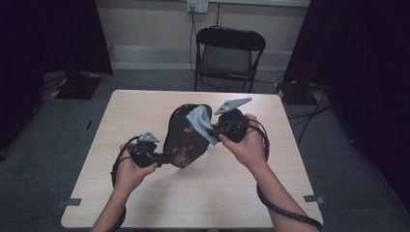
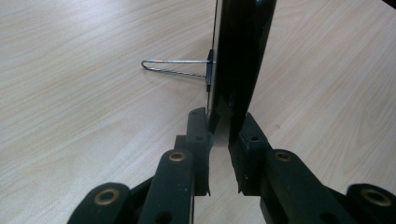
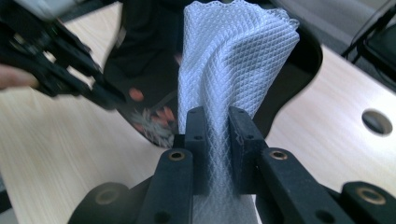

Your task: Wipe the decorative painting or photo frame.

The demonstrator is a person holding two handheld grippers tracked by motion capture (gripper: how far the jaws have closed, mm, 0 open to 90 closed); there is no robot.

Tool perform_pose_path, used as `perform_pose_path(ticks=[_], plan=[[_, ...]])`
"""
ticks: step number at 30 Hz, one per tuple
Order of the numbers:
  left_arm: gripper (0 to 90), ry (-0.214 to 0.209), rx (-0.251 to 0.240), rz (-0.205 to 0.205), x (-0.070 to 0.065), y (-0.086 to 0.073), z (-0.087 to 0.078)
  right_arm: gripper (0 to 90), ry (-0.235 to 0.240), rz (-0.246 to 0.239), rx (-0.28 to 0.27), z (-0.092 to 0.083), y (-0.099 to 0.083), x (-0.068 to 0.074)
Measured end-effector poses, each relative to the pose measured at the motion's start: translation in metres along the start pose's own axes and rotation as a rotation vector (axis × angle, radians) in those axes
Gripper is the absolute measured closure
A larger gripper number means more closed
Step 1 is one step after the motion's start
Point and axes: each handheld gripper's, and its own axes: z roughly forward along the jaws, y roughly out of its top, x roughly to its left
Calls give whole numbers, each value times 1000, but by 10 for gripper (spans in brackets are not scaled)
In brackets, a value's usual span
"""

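A black oval panel [image 1: 183, 140] with a red flower pattern stands on edge on the wooden table [image 1: 145, 193]. My left gripper [image 1: 164, 158] is shut on its lower left edge. In the left gripper view the panel's thin edge [image 2: 238, 56] runs between the jaws of my left gripper [image 2: 223, 135], and a wire stand [image 2: 175, 67] sticks out from its back. My right gripper [image 1: 216, 131] is shut on a pale waffle-weave cloth [image 1: 200, 121], held against the panel's upper right face. The cloth [image 3: 233, 60] rises from my right gripper [image 3: 218, 126] in front of the panel [image 3: 149, 56].
A black folding chair [image 1: 227, 53] stands beyond the table's far edge. Dark curtains hang on both sides, with cables on the floor to the right. A round hole [image 3: 376, 121] shows in the tabletop. Bare table lies in front of the hands.
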Motion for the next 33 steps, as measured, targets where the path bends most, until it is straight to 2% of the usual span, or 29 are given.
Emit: perform_pose_path(ticks=[3,7,18,33], plan=[[786,-3,2,4,0,0,0,798,5,-9,-15,0,7,4],[786,-2,-3,0,0,0,0,799,21,-6,-5,12,6,11],[786,-3,4,1,0,0,0,799,36,6,39,34,-15,13],[786,-5,4,2,0,0,0,799,67,41,99,68,-53,18]])
